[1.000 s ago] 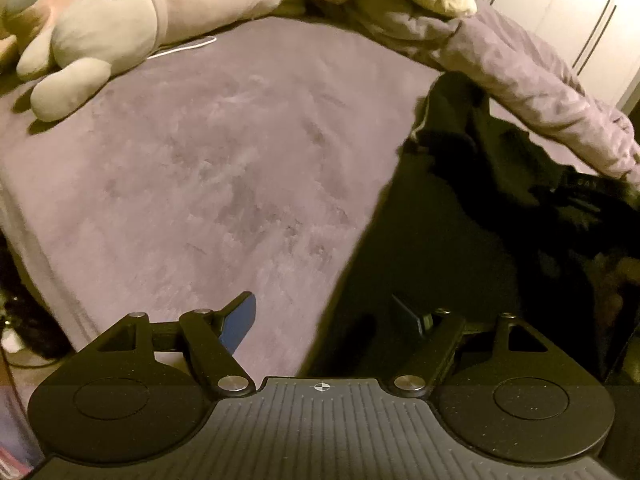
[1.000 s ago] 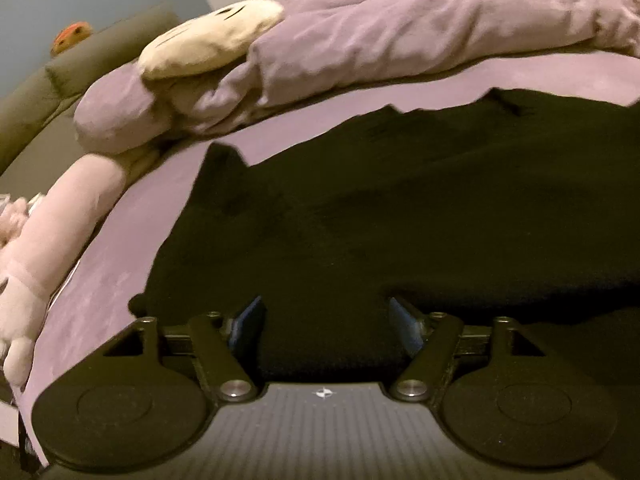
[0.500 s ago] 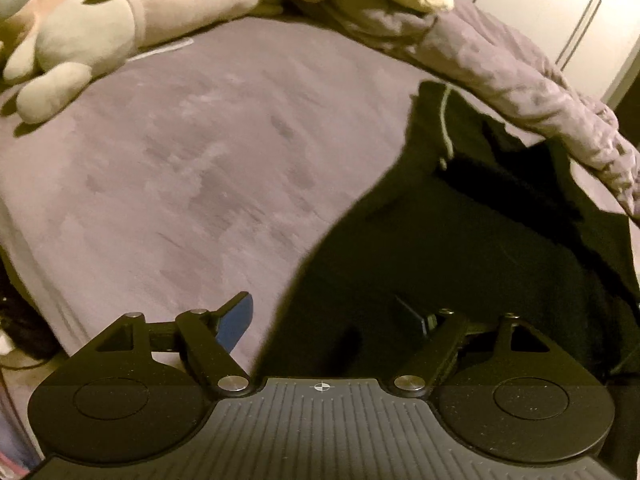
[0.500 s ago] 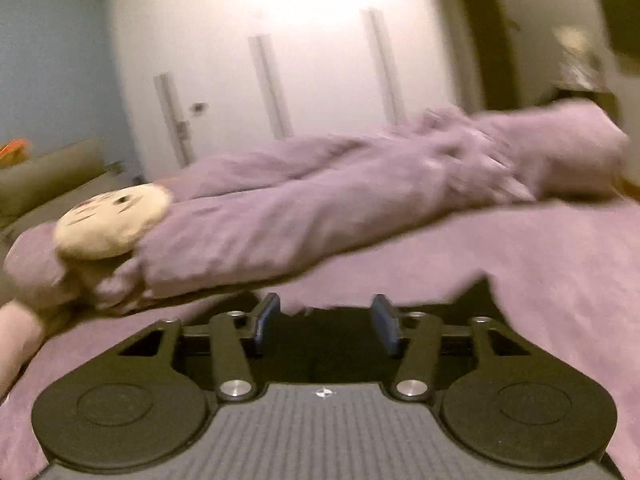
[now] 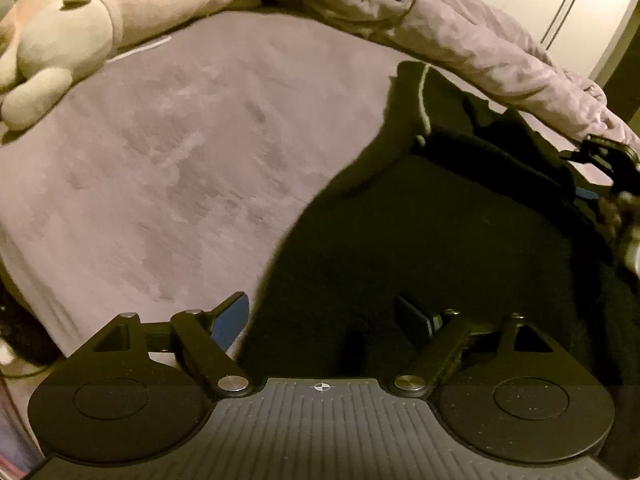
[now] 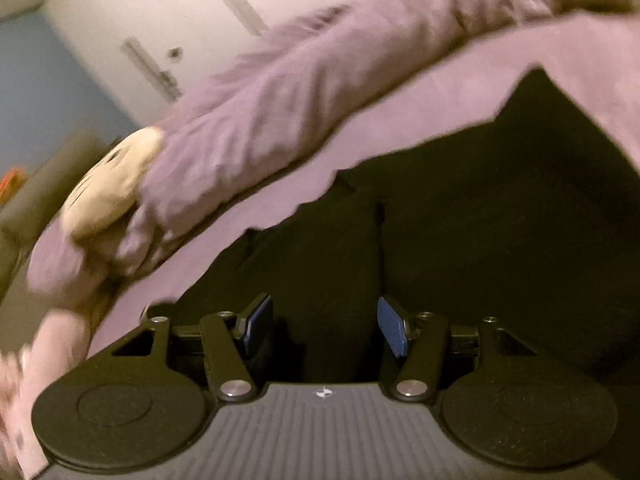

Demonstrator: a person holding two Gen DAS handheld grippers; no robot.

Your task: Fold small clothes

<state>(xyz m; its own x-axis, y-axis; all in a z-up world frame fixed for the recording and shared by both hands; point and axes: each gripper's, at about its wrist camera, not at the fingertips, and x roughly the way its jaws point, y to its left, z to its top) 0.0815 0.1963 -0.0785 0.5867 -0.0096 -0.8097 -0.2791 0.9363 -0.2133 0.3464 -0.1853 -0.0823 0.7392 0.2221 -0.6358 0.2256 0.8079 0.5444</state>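
Black cloth (image 5: 440,240) lies spread on my purple bed (image 5: 180,140). My left claw (image 5: 324,316) is wide apart over its edge. My right claw (image 6: 326,326) gapes too, holding nothing.

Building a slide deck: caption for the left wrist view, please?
Left gripper, fingers open, poised over a black garment on a purple bedspread.

Warm, dim light. Mauve plush-covered bed (image 5: 168,152) fills the centre; rumpled mauve duvet (image 5: 480,48) from 12 to 2 o'clock; white wardrobe doors with slim bar handles (image 5: 560,8) at 1 o'clock; pale blue wall (image 6: 44,80) at 10 o'clock.
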